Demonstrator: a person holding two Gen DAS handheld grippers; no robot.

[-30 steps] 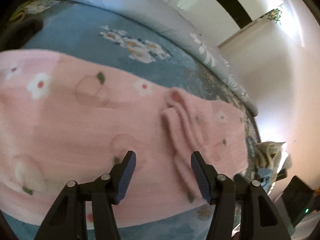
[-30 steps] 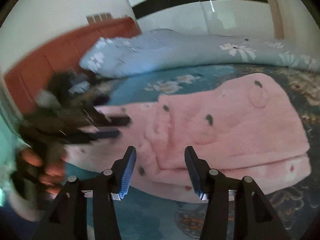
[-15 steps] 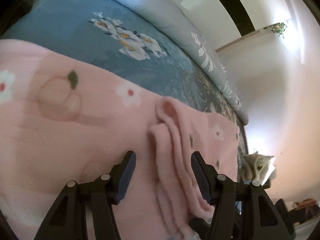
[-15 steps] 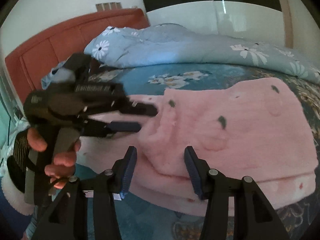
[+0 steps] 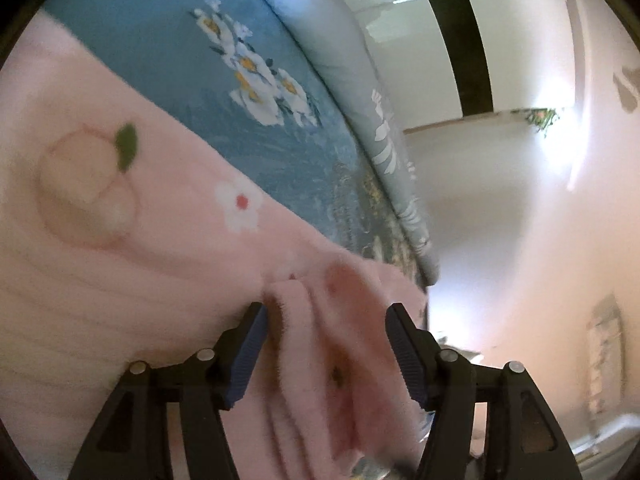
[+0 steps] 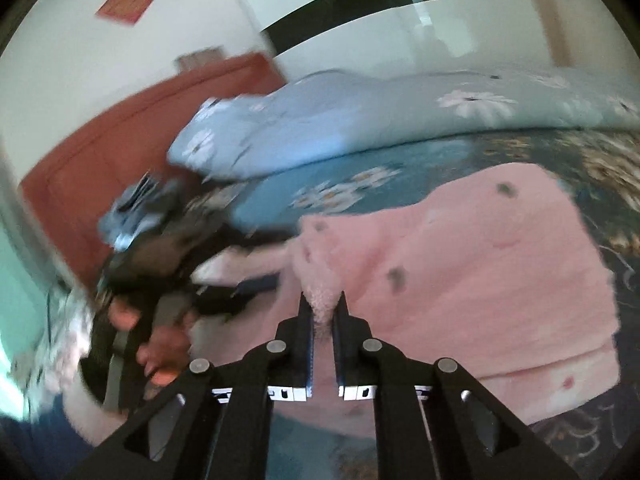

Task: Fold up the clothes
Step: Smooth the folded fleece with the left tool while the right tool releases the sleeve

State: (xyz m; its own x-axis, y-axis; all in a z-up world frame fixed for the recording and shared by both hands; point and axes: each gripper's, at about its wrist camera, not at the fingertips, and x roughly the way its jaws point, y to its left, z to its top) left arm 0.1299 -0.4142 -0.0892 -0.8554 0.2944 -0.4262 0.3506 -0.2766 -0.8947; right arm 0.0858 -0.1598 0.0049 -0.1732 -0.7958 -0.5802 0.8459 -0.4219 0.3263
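A fluffy pink garment (image 6: 480,272) with peach and flower prints lies part-folded on the blue floral bedsheet (image 6: 280,200). In the left wrist view it fills the lower left (image 5: 120,264). My left gripper (image 5: 324,316) is open, its jaws either side of a raised fold of pink fabric (image 5: 320,344). My right gripper (image 6: 323,304) is shut on a bunched edge of the pink garment. The left gripper and the hand holding it show blurred at left in the right wrist view (image 6: 168,280).
A pale blue floral duvet (image 6: 380,116) lies bunched along the far side of the bed. A red-brown headboard (image 6: 120,140) stands at the left. White walls with a black stripe (image 6: 380,4) lie beyond. The bed edge drops off at right (image 5: 428,276).
My right gripper has moved forward and shut on the garment's bunched edge. My left gripper has moved in so the raised fold sits between its open jaws.
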